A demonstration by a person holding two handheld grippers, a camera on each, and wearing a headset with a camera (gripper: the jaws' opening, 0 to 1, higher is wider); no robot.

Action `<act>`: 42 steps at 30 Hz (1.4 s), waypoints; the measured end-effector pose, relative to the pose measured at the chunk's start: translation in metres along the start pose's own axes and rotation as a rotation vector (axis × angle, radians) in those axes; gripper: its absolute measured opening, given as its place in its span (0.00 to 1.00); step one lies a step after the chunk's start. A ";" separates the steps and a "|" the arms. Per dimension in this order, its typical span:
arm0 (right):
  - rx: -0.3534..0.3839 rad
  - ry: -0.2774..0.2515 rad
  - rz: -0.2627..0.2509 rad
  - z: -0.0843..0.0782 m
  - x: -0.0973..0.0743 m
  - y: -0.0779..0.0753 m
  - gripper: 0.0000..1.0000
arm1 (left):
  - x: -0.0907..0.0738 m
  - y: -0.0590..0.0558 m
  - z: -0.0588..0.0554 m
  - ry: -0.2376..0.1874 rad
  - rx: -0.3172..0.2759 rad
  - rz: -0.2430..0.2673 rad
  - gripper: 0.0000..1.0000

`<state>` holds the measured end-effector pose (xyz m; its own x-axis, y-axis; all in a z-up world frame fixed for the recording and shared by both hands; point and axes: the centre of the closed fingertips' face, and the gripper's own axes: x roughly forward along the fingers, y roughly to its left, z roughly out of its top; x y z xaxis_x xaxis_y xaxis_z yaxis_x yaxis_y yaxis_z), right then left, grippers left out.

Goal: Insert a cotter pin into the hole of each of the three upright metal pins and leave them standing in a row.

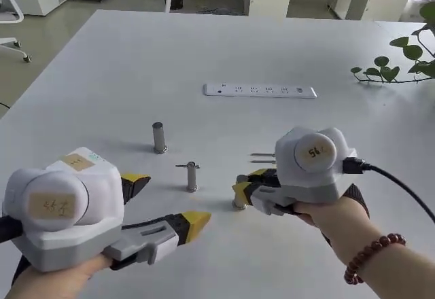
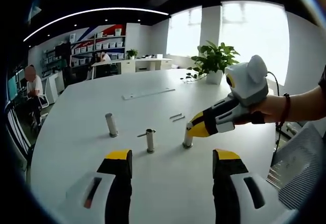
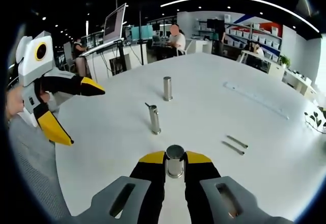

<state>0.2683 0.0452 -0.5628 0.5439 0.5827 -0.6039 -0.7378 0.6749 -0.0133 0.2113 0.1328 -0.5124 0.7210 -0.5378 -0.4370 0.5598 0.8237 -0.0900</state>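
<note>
Three short upright metal pins stand on the white table. The far pin is bare. Through the top of the middle pin runs a cotter pin. My right gripper is shut on the nearest pin, which stands on the table. Two loose cotter pins lie just beyond it. My left gripper is open and holds nothing, hovering left of the pins.
A white power strip lies further back on the table. A leafy plant reaches in at the far right. Desks, chairs and seated people are beyond the table.
</note>
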 end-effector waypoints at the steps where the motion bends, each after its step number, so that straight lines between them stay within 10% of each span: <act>1: 0.004 0.002 -0.003 -0.001 0.000 0.000 0.08 | 0.000 0.000 -0.001 0.002 0.001 0.000 0.63; 22: 0.047 -0.026 -0.005 -0.001 0.001 0.002 0.09 | 0.000 -0.005 -0.003 0.013 0.010 -0.009 0.62; 42: 0.114 -0.135 0.094 0.027 -0.026 -0.005 0.16 | 0.000 -0.007 -0.001 0.015 0.023 -0.008 0.62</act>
<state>0.2688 0.0391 -0.5260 0.5293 0.6955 -0.4860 -0.7419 0.6573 0.1327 0.2072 0.1274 -0.5131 0.7105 -0.5414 -0.4494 0.5747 0.8151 -0.0733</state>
